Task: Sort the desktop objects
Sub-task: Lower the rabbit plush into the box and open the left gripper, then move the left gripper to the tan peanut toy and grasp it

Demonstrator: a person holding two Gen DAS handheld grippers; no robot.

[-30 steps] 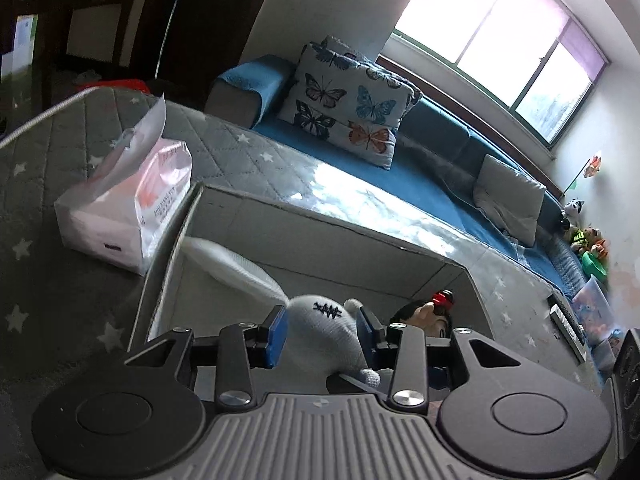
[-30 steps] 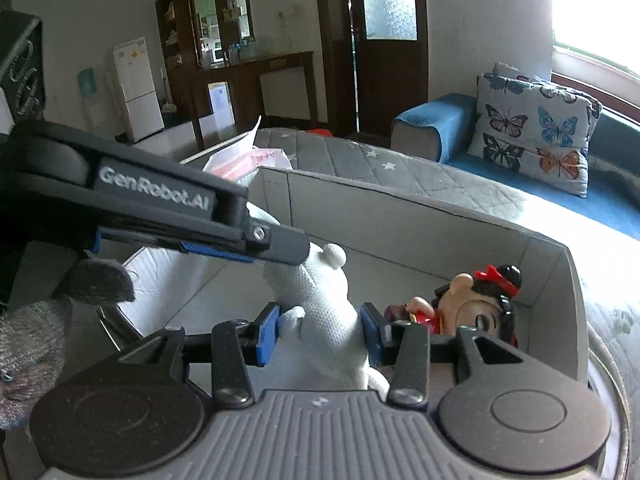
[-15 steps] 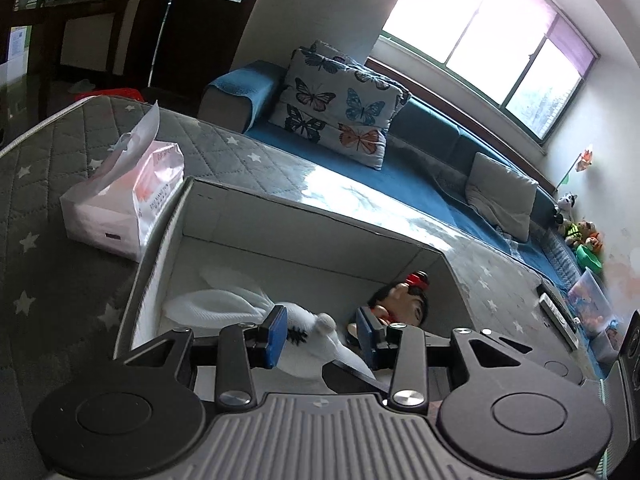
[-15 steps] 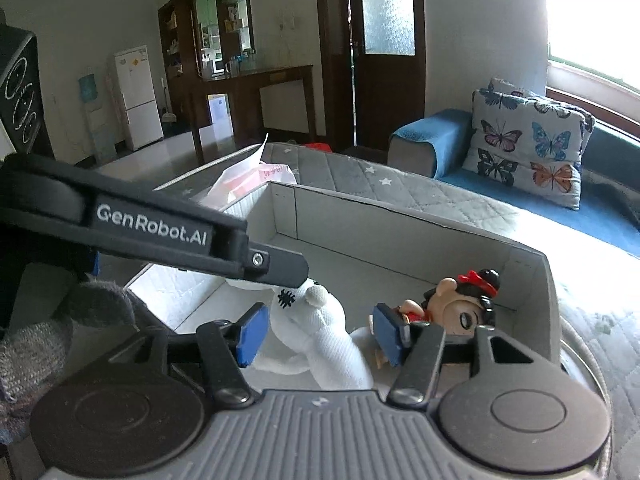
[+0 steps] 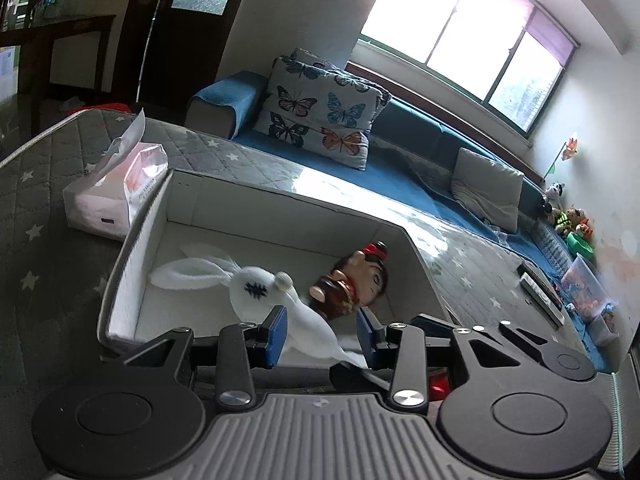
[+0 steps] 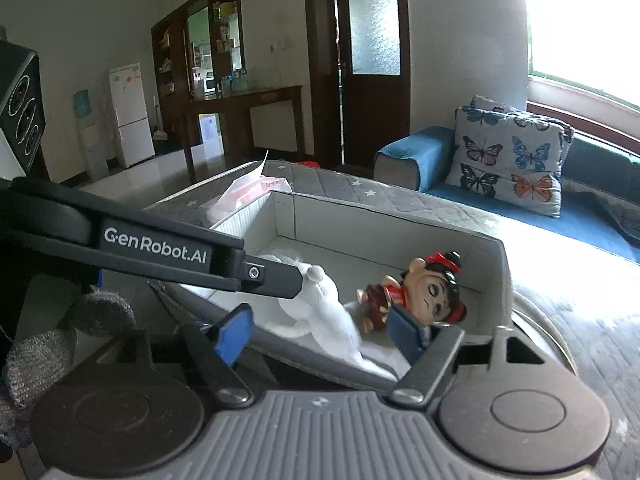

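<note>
Inside the storage box [image 5: 132, 280], the white plush rabbit [image 5: 256, 288] lies beside the doll figurine [image 6: 420, 292]. Right gripper [image 6: 324, 332] jaws are opening, empty. Left gripper [image 5: 322, 334] stands half open, gripping nothing.

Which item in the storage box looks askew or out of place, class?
Both toys lie toppled in the grey storage box: the white plush rabbit sprawls on its side and the doll figurine lies tipped over beside it. Nothing looks spilled or damaged.

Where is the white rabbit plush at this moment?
The white rabbit plush lies inside the grey storage box, left of the red-dressed doll figurine in the left wrist view, with the tissue pack outside.
</note>
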